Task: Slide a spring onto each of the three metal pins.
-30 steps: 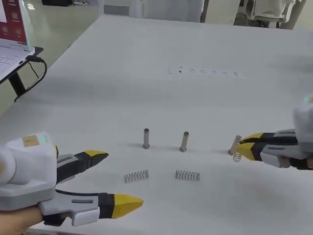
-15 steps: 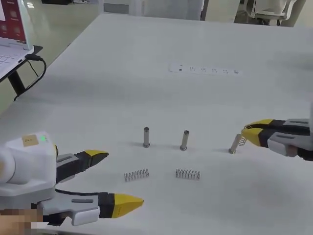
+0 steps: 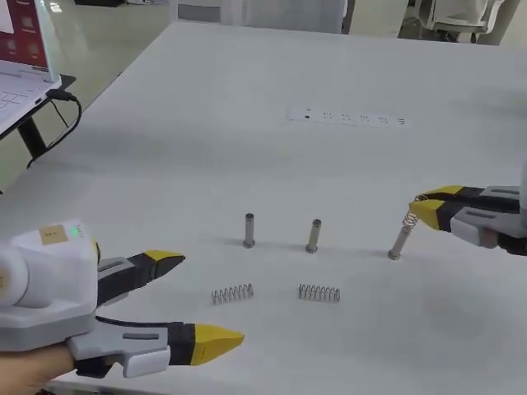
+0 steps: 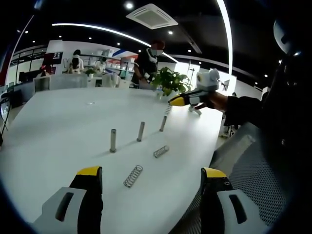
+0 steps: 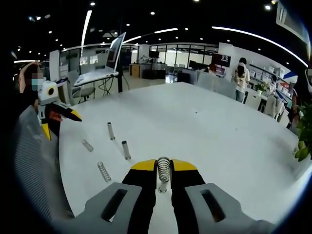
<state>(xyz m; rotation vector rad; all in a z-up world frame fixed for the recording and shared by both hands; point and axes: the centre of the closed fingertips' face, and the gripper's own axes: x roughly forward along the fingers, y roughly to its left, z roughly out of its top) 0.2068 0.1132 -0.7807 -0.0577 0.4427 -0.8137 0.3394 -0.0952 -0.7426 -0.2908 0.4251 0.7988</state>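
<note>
Three metal pins stand in a row on the white table: the left pin [image 3: 249, 230], the middle pin [image 3: 314, 236] and the right pin [image 3: 397, 244], which leans to the right. My right gripper [image 3: 420, 206] is shut on a small spring [image 3: 409, 219] held at the top of the right pin; the spring [image 5: 164, 170] sits upright between its jaws. Two more springs [image 3: 232, 294] [image 3: 319, 293] lie flat in front of the pins. My left gripper [image 3: 198, 300] hovers open at the near left, with the springs [image 4: 133, 175] [image 4: 161, 151] and pins [image 4: 113, 140] [image 4: 140, 131] ahead.
A flush power strip [image 3: 346, 118] lies in the table farther back. A laptop [image 3: 16, 58] on a stand with a black cable [image 3: 62, 107] sits off the table's left edge. People stand in the background of both gripper views.
My right gripper has lifted the spring from table level beside the right pin up to the pin's top. The left gripper has stayed where it was, open.
</note>
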